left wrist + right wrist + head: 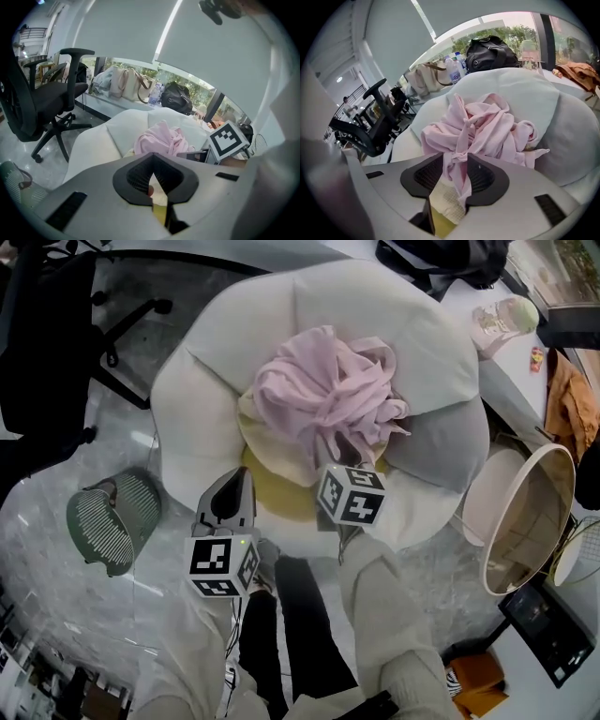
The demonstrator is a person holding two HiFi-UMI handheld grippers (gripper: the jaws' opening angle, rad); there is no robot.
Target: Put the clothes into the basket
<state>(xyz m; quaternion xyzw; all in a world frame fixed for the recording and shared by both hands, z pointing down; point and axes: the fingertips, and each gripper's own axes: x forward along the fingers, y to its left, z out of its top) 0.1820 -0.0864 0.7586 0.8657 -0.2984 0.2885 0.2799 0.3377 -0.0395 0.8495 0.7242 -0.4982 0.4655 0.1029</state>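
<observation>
Your right tool (455, 157) is clenched on a bunched fold of the pink garment (487, 126), and the fold fills the gap between its jaws. The bite sits on the near, lower edge of the heap, which I judge gives you a loose end to lift by rather than the whole tangle. Below the fold, through the gap, you can see a cream waffle cloth (445, 199) and under it a yellow cloth (281, 495); neither looks pinched. Your left tool (153, 171) is clenched on nothing, tips together. It sits low at the centre-left of the head view, just short of the near edge of the worktop (375, 334), probably kept there out of the right tool's way. The worktop is a big white-and-grey petal-shaped cushion filling the upper middle of that view, and the pink garment lies crumpled at its centre, on top of the other two cloths. A green slatted basket (108, 531) stands on the floor at the left edge. A round white hamper (525, 521) lies tipped on its side at the right edge. I cannot tell which is meant, and both are well apart from the garment, so no clothes are in yet. Lift high, or trailing sleeves may drag the cream cloth along.
</observation>
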